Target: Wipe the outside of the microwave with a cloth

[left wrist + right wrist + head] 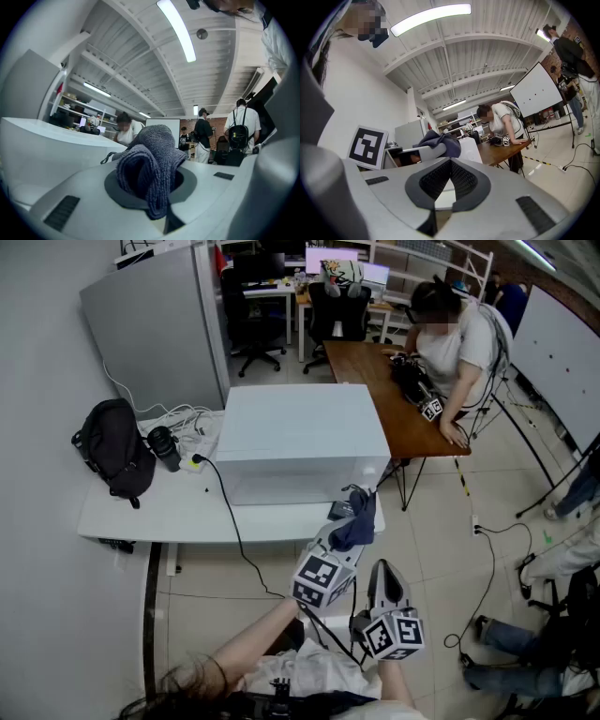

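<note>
The white microwave stands on a white table. My left gripper is just in front of its lower right front corner, shut on a dark blue-grey cloth that hangs bunched from the jaws. In the left gripper view the cloth fills the jaws of the left gripper, with the microwave at the left. My right gripper is lower and nearer me, apart from the microwave. Its jaws stand together in the right gripper view with nothing in them; that view also shows the cloth.
A black backpack, a dark cup and white cables lie on the table's left part. A black cord hangs over the front edge. Behind right, a person leans on a brown table. A grey cabinet stands behind left.
</note>
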